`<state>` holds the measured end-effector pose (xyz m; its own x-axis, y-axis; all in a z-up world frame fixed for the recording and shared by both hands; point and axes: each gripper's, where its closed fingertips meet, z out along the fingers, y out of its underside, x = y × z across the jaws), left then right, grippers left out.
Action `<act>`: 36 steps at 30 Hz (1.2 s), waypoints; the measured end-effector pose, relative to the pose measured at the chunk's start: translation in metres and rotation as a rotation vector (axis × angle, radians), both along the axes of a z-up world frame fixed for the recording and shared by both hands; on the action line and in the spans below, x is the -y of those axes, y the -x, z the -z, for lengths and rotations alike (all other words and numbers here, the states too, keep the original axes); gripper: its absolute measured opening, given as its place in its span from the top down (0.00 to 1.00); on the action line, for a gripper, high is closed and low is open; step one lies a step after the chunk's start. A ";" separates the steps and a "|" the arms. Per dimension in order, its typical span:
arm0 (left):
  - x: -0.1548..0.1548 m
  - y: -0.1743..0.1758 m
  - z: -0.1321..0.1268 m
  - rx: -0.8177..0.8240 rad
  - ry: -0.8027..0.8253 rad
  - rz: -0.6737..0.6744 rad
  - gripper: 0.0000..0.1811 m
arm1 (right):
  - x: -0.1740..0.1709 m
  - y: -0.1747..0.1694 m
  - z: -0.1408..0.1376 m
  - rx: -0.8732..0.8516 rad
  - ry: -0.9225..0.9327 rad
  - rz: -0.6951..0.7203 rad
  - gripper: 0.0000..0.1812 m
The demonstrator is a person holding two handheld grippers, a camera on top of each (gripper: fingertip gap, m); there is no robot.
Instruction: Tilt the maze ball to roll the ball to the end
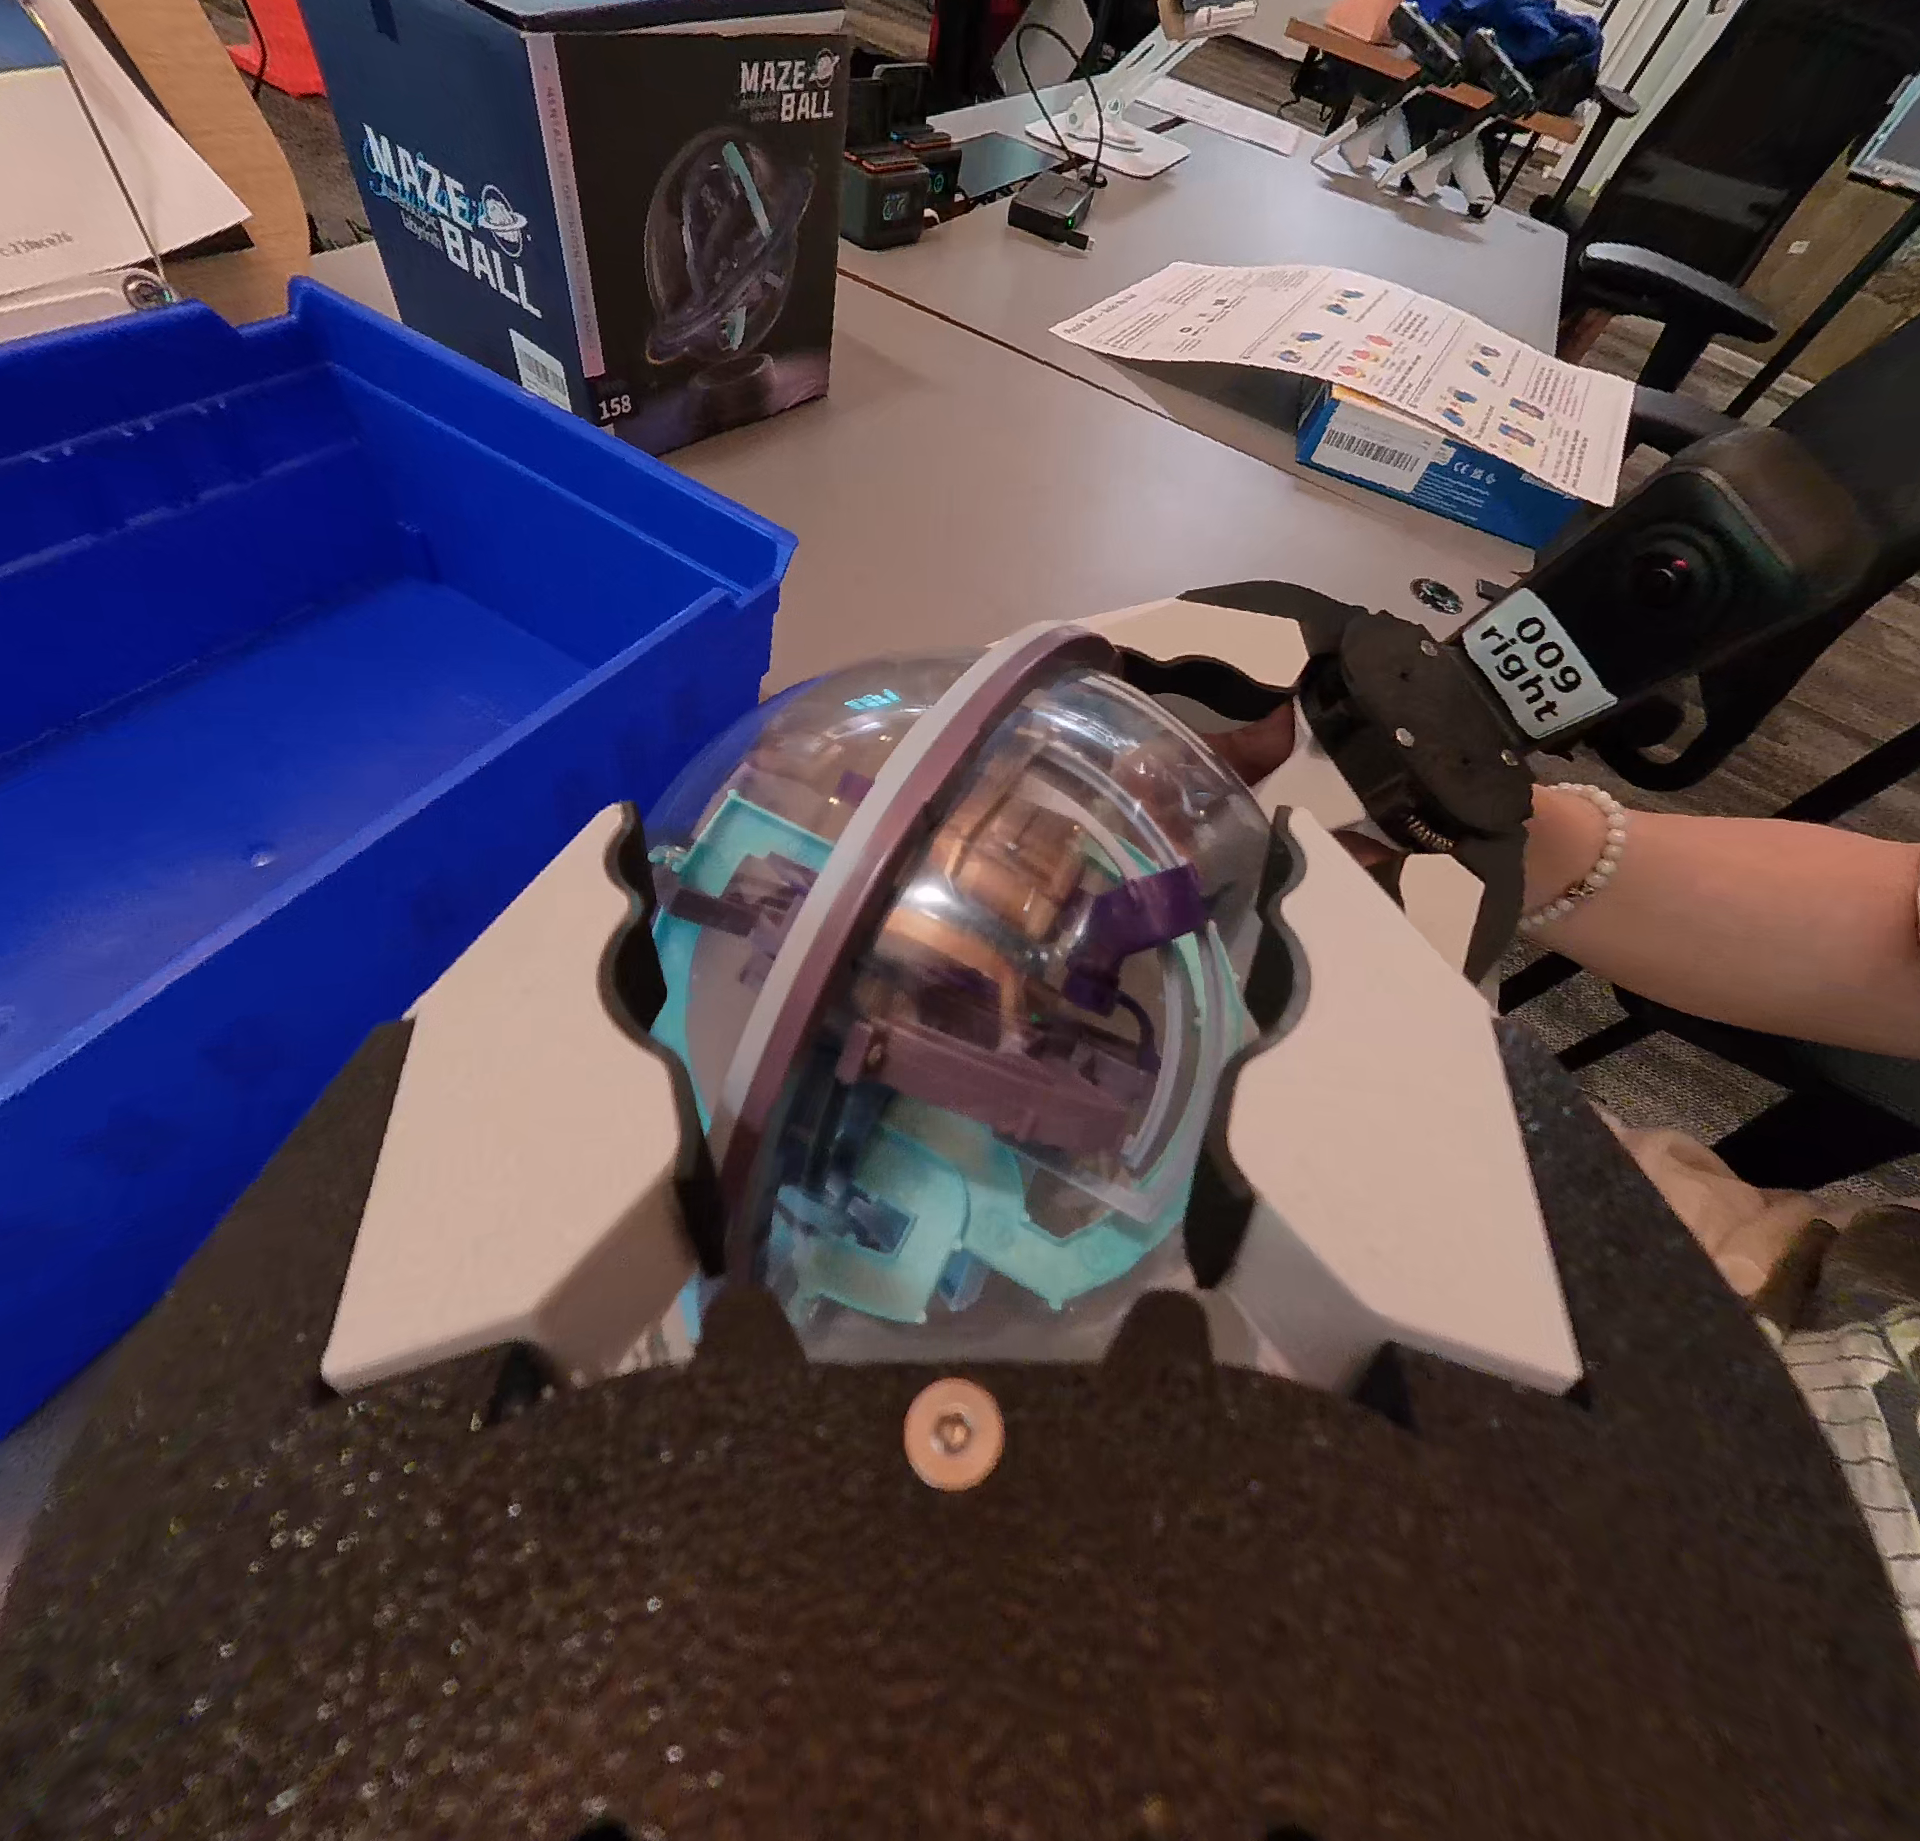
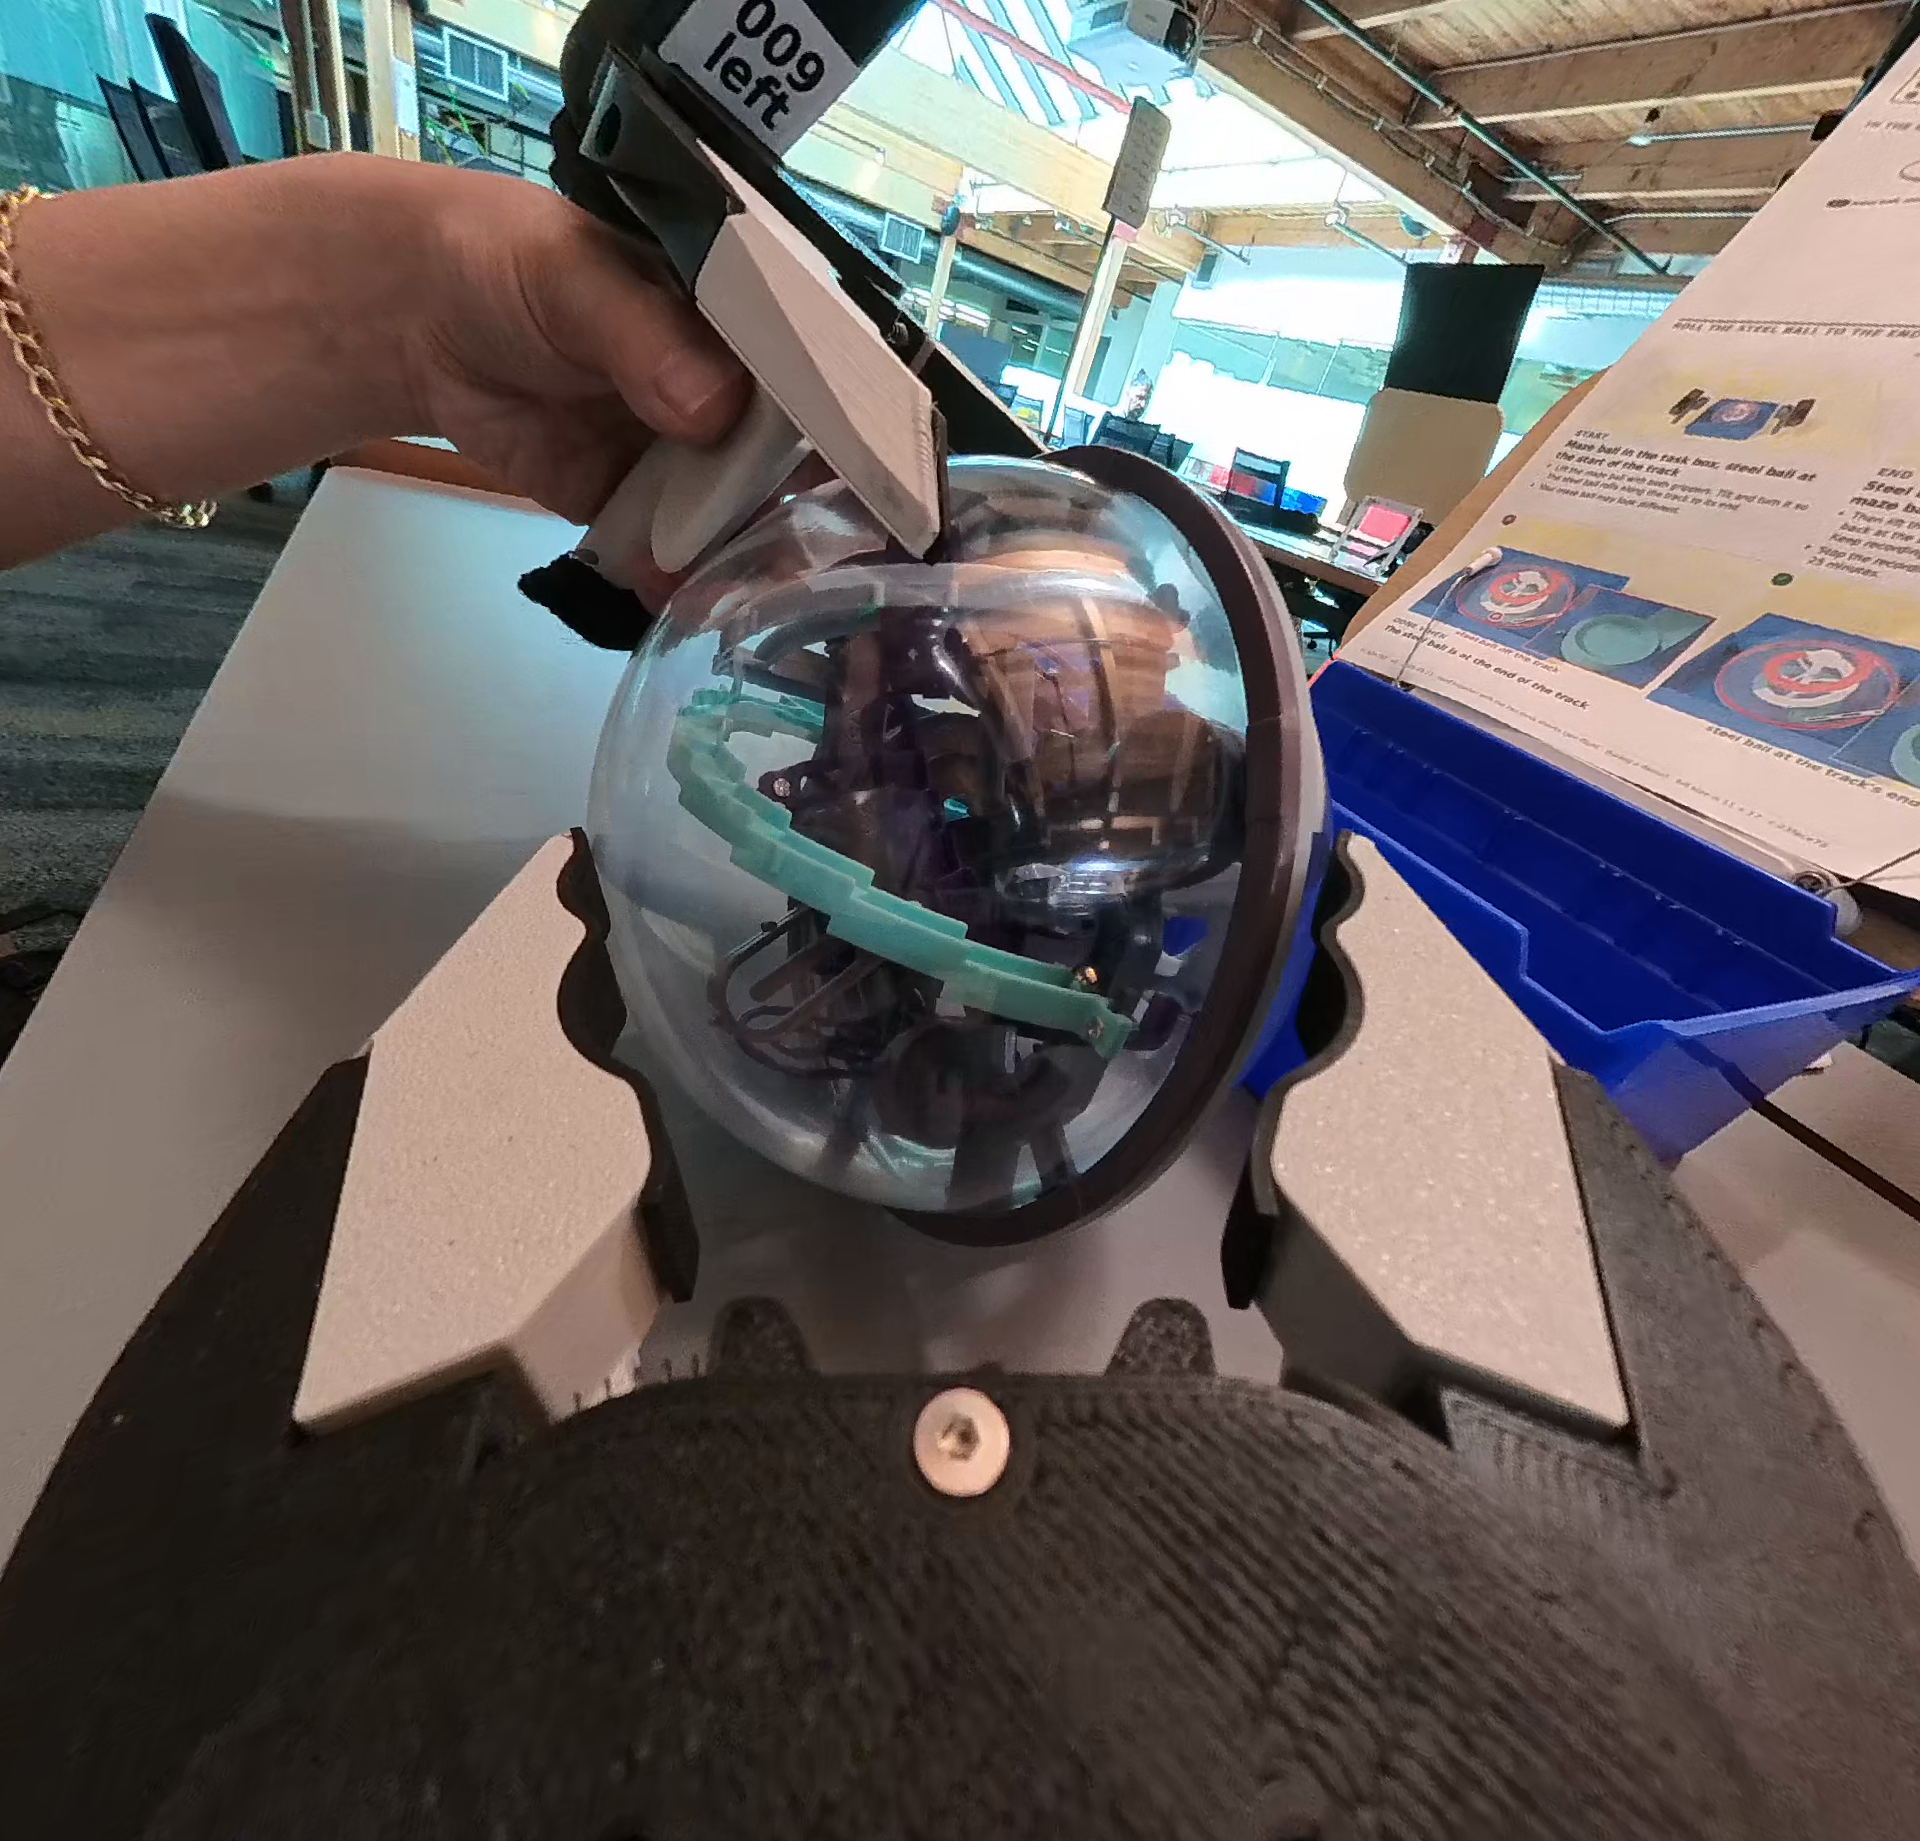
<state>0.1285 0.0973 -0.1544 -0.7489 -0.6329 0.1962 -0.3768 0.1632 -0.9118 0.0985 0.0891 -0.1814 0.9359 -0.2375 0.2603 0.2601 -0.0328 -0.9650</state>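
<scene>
My left gripper (image 1: 951, 1022) clasped the maze ball (image 1: 935, 970), its two pale fingers set against the clear sphere at 9 and 3 o'clock in the left wrist view. The ball's dark purple seam ring (image 1: 862, 877) ran tilted, from 1 o'clock down to 7 o'clock. My right gripper (image 1: 1174, 669) met the ball's far side at 1 o'clock, and in its own view its fingers stood at 9 and 3 o'clock around the sphere, spread wide; whether they pressed the shell, I could not tell. The ball was held above the grey table (image 1: 1039, 482). A blue bin (image 1: 312, 711) lay at 9 o'clock, just beside the ball. The dark product box (image 1: 623, 202) stood at 11 o'clock. An instruction sheet (image 1: 1382, 357) lay at 2 o'clock.
</scene>
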 end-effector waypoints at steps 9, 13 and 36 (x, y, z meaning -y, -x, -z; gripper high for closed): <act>-0.006 -0.006 0.001 -0.039 0.041 -0.029 0.38 | 0.000 -0.003 0.001 -0.020 0.004 0.010 0.29; -0.009 -0.008 0.002 -0.051 0.066 -0.042 0.38 | 0.000 -0.003 0.001 -0.015 0.007 0.016 0.30; -0.014 0.001 -0.002 0.023 0.108 -0.035 0.39 | -0.001 0.004 0.000 0.041 0.001 0.004 0.31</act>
<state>0.1278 0.1110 -0.1529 -0.7321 -0.6346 0.2475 -0.3592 0.0510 -0.9319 0.0948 0.0905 -0.1812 0.9235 -0.2412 0.2984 0.2990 -0.0352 -0.9536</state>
